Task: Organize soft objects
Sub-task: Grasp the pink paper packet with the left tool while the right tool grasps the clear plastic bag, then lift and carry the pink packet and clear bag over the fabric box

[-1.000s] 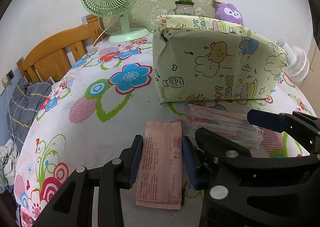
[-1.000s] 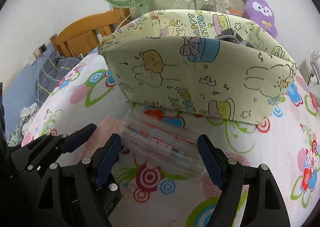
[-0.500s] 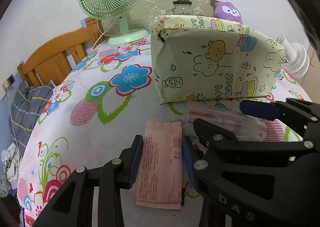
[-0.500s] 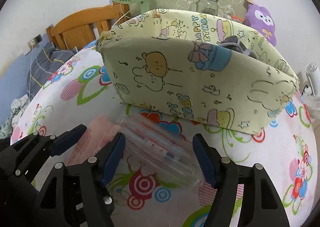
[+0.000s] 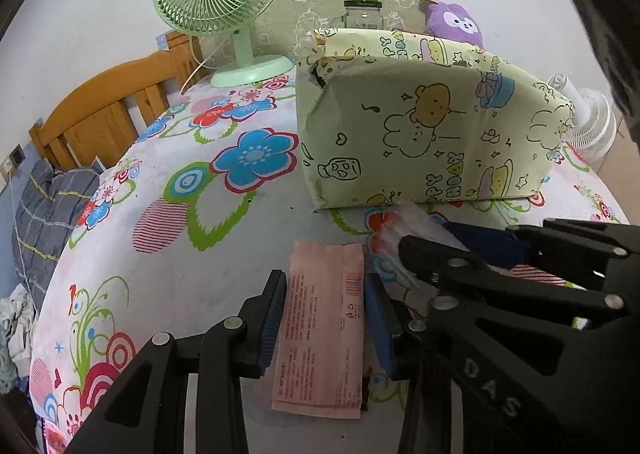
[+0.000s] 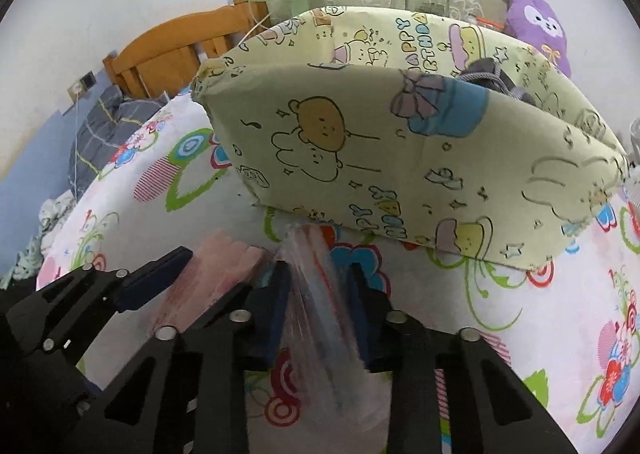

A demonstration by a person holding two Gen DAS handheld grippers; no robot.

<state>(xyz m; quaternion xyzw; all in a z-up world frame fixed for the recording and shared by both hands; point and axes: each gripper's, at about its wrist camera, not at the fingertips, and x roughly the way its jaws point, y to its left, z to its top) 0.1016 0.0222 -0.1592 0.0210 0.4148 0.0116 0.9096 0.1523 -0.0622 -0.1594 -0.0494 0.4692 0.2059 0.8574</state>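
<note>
A pink flat packet (image 5: 324, 318) lies on the flowered tablecloth between the fingers of my left gripper (image 5: 326, 318); the jaws stand at its two long edges. My right gripper (image 6: 320, 306) is shut on a clear plastic packet (image 6: 320, 310) with red print, lifted at an angle off the cloth. The right gripper also shows in the left wrist view (image 5: 460, 250), just right of the pink packet. A yellow cartoon-print box (image 5: 432, 126) stands behind both packets, and it also shows in the right wrist view (image 6: 400, 150) with a grey item inside.
A green desk fan (image 5: 220, 2), a glass jar with a green lid (image 5: 364, 6) and a purple plush toy (image 5: 454, 22) stand at the back. A wooden chair (image 5: 104, 110) is at the left table edge. A white fan (image 5: 592, 122) is at the right.
My right gripper has closed on the clear packet and tilted it up off the cloth. The left gripper stays around the pink packet.
</note>
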